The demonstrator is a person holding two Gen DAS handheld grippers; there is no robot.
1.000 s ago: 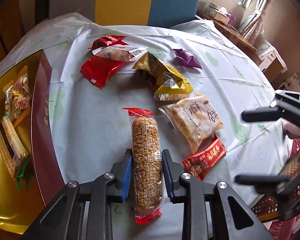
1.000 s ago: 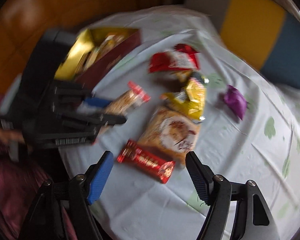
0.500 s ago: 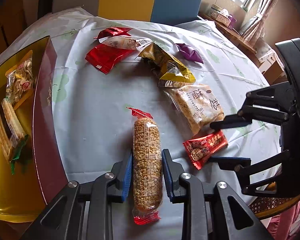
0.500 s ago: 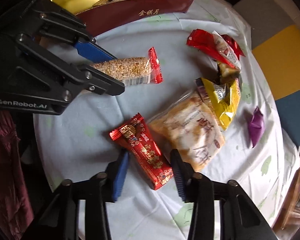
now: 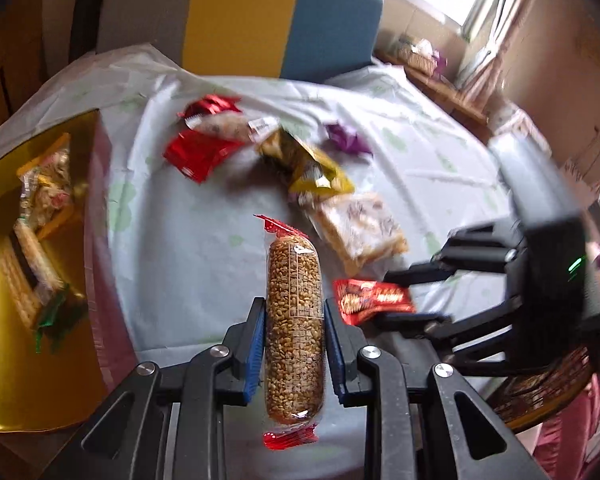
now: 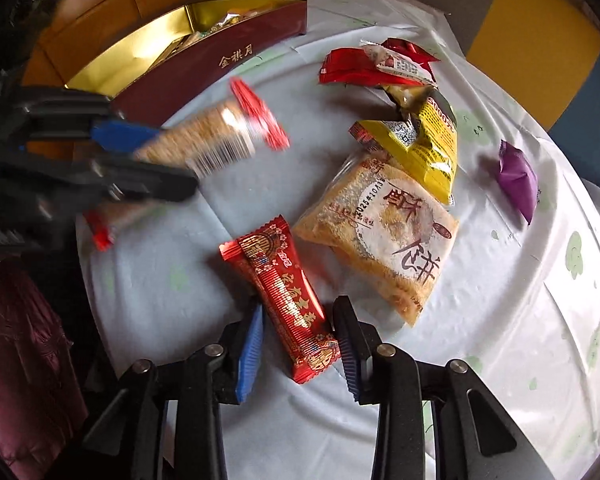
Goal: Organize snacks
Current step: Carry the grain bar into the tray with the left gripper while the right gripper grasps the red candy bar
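Left tool, one grain bar

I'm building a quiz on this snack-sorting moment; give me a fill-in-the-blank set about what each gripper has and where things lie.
1. The left gripper is shut on a clear pack of ____ with red ends.
2. The red wrapped bar lies between the fingers of the ____ gripper.
3. The box holding sorted snacks is gold inside and ____ outside.
4. The small ____ packet lies alone, apart from the others.

Missing: puffed grain; right; maroon; purple
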